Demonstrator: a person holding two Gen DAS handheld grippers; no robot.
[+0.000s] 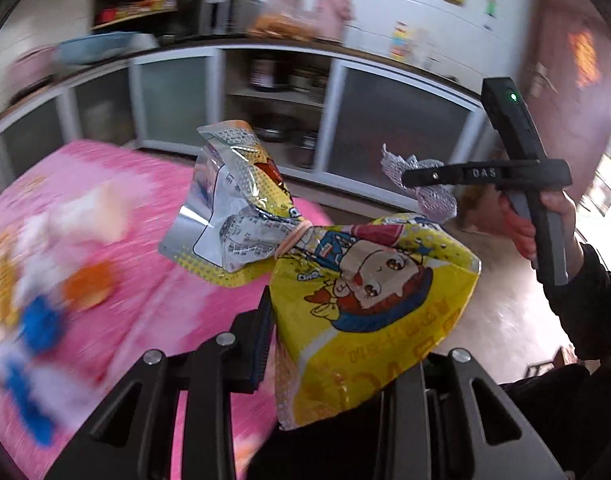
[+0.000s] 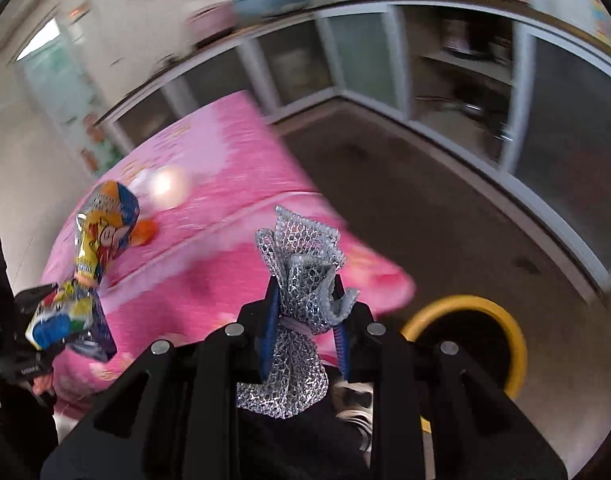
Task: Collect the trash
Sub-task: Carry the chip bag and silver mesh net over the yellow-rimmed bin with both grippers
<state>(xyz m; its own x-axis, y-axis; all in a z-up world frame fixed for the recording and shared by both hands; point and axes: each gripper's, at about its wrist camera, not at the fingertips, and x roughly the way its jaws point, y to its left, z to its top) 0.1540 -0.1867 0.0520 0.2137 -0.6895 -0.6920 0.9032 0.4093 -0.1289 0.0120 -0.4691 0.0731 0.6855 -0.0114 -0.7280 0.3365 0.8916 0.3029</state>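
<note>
Trash is held in both tools: the left gripper [image 1: 337,344] is clamped on a yellow snack bag [image 1: 369,300], cinched at its neck by a rubber band, and the bag rises up and forward out of the closed jaws. The right gripper [image 2: 305,320] is pinched tight around a silver mesh wrapper [image 2: 301,292], also banded at the middle, which stands upright between the fingers.

In the left wrist view the bag covers the left gripper's right finger, so only the left pad shows. Off to its right, the right gripper [image 1: 421,178] appears side-on with the mesh wrapper [image 1: 425,192] poking out both sides of its tips. In the right wrist view the left gripper [image 2: 49,316] sits at the far left, cut off by the frame edge, with the snack bag [image 2: 93,256] sticking up from it.

Below and ahead of both grippers lies a pink patterned tablecloth [image 1: 145,208], heavily motion-blurred; the orange, white and blue shapes on it are too smeared to identify. Low and to the right of the right gripper stands a yellow-rimmed bin [image 2: 505,340], partly hidden behind the finger mounts. Beyond are a brown floor [image 2: 425,200] and glass-fronted cabinets [image 1: 385,120] under a counter.
</note>
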